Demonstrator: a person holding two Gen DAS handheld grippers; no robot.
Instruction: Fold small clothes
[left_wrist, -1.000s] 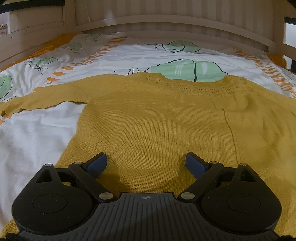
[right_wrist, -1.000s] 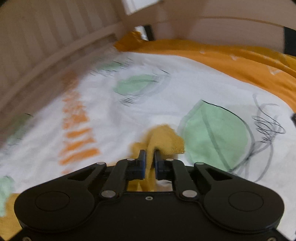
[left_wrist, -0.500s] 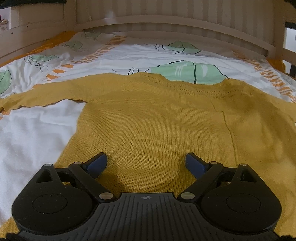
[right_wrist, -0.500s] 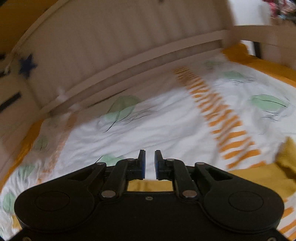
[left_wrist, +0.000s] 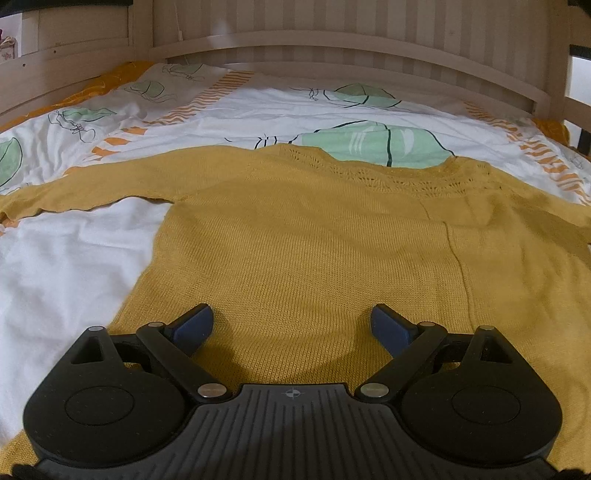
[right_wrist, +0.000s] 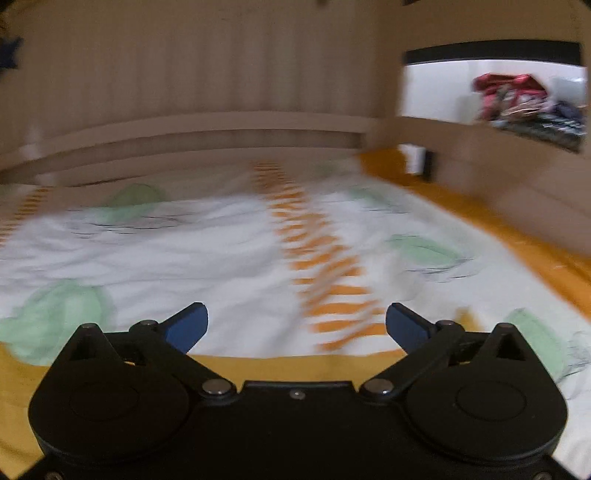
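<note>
A mustard-yellow knit sweater lies flat on the bed, neckline toward the headboard, its left sleeve stretched out to the left. My left gripper is open and empty, low over the sweater's hem. My right gripper is open and empty above the bedspread; a strip of the yellow sweater shows just under its fingers. The right wrist view is motion-blurred.
The bedspread is white with green leaf prints and orange stripes. A wooden slatted headboard and side rails enclose the bed. An orange sheet edge runs along the right side. Piled clothes sit beyond an opening at the right.
My right gripper let go of the yellow sleeve end, swung round to face the headboard and opened wide. The left gripper stayed open over the hem, barely moving.
</note>
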